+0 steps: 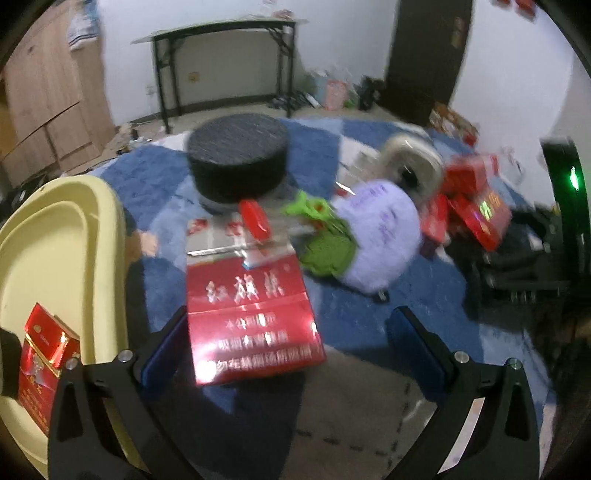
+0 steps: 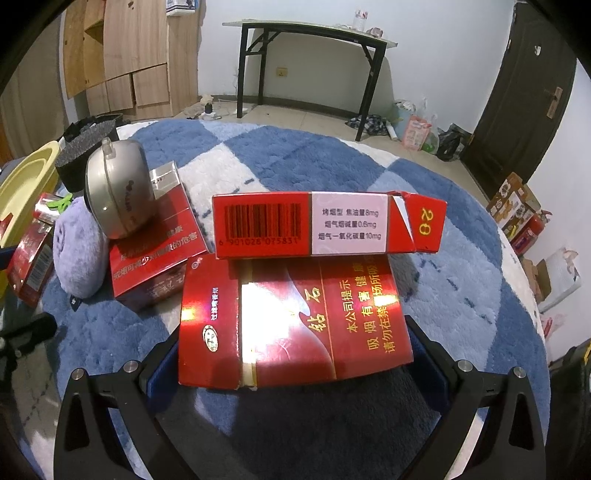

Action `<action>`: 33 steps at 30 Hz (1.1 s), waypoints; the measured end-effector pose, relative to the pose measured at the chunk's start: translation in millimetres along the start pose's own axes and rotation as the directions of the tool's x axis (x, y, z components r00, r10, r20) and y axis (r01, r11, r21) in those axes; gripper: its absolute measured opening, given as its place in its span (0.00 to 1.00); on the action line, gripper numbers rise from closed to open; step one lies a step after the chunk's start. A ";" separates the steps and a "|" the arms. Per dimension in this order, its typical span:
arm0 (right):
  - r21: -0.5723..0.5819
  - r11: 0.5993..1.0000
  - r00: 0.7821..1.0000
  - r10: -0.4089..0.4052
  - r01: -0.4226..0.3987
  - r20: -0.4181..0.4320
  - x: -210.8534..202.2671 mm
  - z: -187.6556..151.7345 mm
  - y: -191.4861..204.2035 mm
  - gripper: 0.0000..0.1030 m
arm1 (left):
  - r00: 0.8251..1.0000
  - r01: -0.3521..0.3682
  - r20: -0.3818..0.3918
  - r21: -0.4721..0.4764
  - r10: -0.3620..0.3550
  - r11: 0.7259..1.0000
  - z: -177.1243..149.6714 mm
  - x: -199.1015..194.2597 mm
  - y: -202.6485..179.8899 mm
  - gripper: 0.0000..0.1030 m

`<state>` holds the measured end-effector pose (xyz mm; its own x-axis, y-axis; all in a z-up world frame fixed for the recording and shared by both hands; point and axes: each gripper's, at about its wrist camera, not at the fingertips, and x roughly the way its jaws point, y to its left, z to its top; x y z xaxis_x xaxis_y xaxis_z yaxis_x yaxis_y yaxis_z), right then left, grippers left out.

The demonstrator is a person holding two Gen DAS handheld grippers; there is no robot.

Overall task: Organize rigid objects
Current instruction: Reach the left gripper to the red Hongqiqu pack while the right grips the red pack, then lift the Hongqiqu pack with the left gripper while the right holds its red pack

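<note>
Right wrist: barcode pack (image 2: 328,225) blocks beyond red pack (image 2: 295,321); tongs (image 2: 295,354) spread.

— What is the room like?
— White walls (image 2: 443,22), a pale tiled floor (image 2: 314,118), a blue-and-white checked rug (image 2: 295,158).
— Furniture?
— A black-legged console table (image 2: 314,33) against the far wall, wooden cabinets (image 2: 125,55) left, a dark door (image 2: 524,92) right.

We see a blue-and-white checked rug (image 2: 295,155) carrying red cigarette packs (image 2: 295,325), a purple plush (image 2: 75,251), and a black round box (image 1: 236,162).
</note>
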<state>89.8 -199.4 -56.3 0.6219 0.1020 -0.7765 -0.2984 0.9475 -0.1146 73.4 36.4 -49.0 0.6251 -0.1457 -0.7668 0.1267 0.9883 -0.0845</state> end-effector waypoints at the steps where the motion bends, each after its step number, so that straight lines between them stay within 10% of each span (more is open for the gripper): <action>1: 0.000 1.000 1.000 0.000 0.000 0.000 -0.4 -0.3 -0.1 1.00 | 1.000 -0.012 0.014 -0.018 0.013 1.000 1.1 -0.1 1.2 1.00; 10: -0.001 1.000 1.000 0.000 0.000 0.006 0.7 0.5 -2.3 1.00 | 0.992 -0.124 -0.021 -0.032 0.123 0.992 -1.0 9.7 -8.6 0.93; 13: -0.015 1.000 1.000 0.004 -0.004 0.012 -1.3 0.6 0.2 0.93 | 0.993 -0.117 -0.024 -0.050 0.116 0.992 -1.1 5.9 -6.6 0.61; 25: -0.111 0.994 1.000 0.008 -0.010 -0.020 -22.3 -3.6 -4.7 0.88 | 0.999 -0.009 -0.051 -0.091 0.004 0.996 5.0 -9.1 8.6 0.59; 33: -0.154 0.987 0.999 -0.051 0.051 0.004 -62.4 -0.3 -8.6 0.88 | 0.995 -0.064 0.072 -0.096 0.071 0.993 16.3 -69.9 32.6 0.57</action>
<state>53.4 -214.0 -7.1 0.6390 0.0545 -0.7672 -0.3743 0.8935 -0.2482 46.4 78.1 12.2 0.6862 -0.0775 -0.7233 0.0117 0.9954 -0.0955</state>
